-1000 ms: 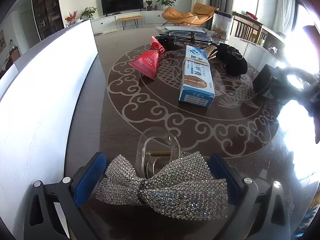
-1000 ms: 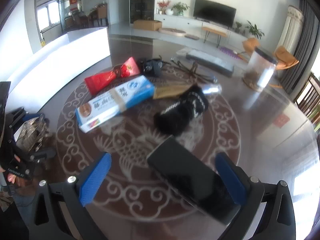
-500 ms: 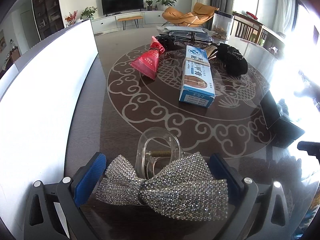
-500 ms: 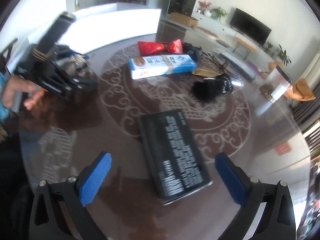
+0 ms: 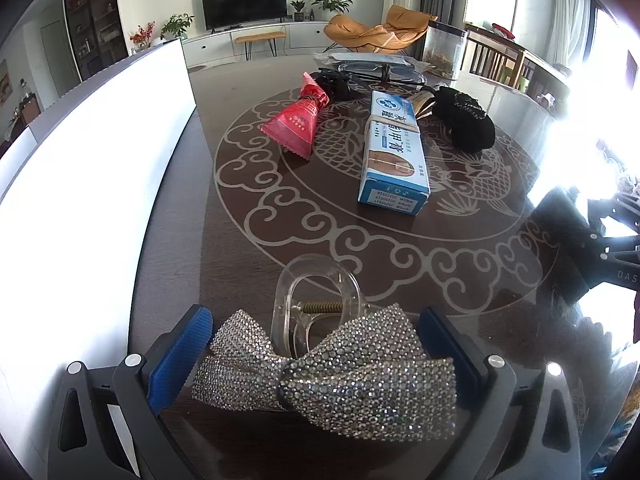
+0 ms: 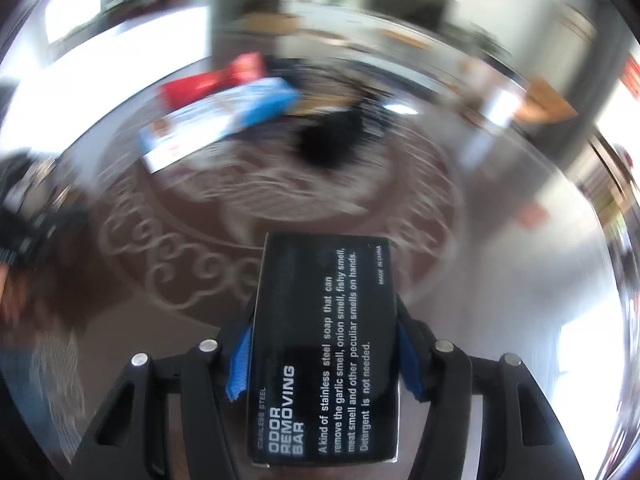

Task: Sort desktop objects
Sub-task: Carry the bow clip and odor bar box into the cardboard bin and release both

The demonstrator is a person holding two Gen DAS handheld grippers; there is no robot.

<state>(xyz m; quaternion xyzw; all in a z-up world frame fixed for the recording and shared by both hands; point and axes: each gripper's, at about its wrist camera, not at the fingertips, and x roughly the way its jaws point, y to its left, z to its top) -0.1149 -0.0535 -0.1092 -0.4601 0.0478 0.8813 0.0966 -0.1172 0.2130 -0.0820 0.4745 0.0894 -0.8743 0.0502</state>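
A silver rhinestone bow hair clip (image 5: pixel 328 376) with a clear plastic claw (image 5: pixel 316 292) sits between the blue pads of my left gripper (image 5: pixel 316 332), which is shut on the bow just over the dark patterned table (image 5: pixel 240 260). In the right wrist view a black box (image 6: pixel 320 320) printed "odor removing bar" lies lengthwise between the fingers of my right gripper (image 6: pixel 324 344). Its jaws are closing and both blue pads (image 6: pixel 240 364) touch the box's long sides. The background there is motion-blurred.
A blue-and-white carton (image 5: pixel 394 152), a red pouch (image 5: pixel 298 120) and a black fabric item (image 5: pixel 464 120) lie mid-table. A clear jar (image 5: pixel 444 50) and flat packets stand at the far edge. A white board (image 5: pixel 80 200) runs along the left side.
My right gripper came down over the black box, turned in line with it and closed from wide open onto its sides. The left gripper and the bow clip have not moved.
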